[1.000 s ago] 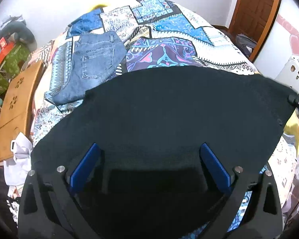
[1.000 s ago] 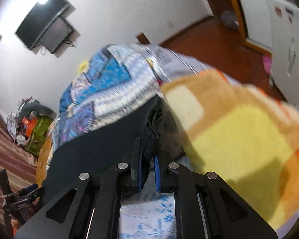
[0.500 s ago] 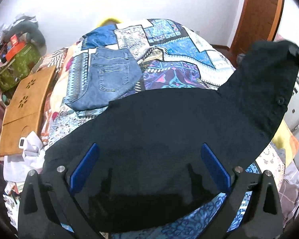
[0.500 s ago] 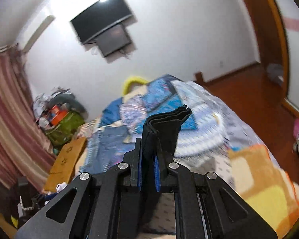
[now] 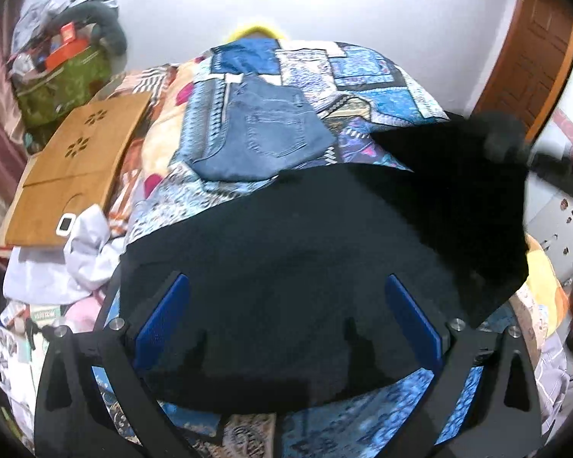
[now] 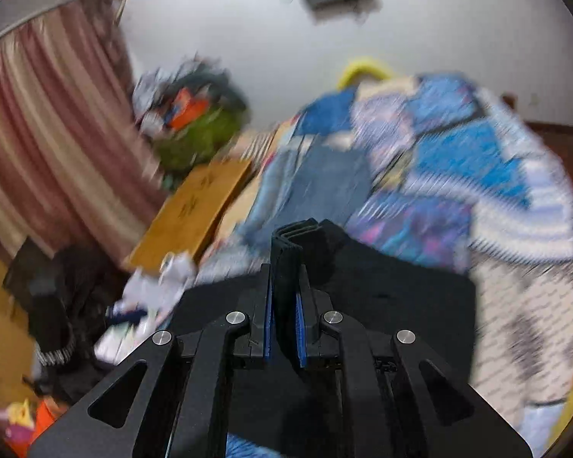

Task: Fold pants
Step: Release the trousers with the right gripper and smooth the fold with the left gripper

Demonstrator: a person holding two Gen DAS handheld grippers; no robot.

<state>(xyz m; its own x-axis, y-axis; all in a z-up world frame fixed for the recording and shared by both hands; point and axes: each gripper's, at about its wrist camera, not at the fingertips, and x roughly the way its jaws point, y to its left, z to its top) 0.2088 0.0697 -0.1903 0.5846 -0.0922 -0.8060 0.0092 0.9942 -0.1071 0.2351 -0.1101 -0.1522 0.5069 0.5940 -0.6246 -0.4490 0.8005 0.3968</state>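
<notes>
Black pants lie spread across the patterned bedspread. My left gripper is open above the pants' near part, its blue pads wide apart with nothing between them. My right gripper is shut on a bunched edge of the black pants and holds it raised, with the cloth folding over leftward. In the left wrist view the lifted right end of the pants hangs from the right gripper, which is blurred. The right wrist view is motion-blurred.
Folded blue jeans lie on the bed beyond the black pants. A wooden board and white cloth sit at the bed's left side. A green bag with clutter stands by the wall. A door is at right.
My right gripper has swung the held pants edge up and over to the left, above the rest of the pants. My left gripper has stayed open and has risen slightly.
</notes>
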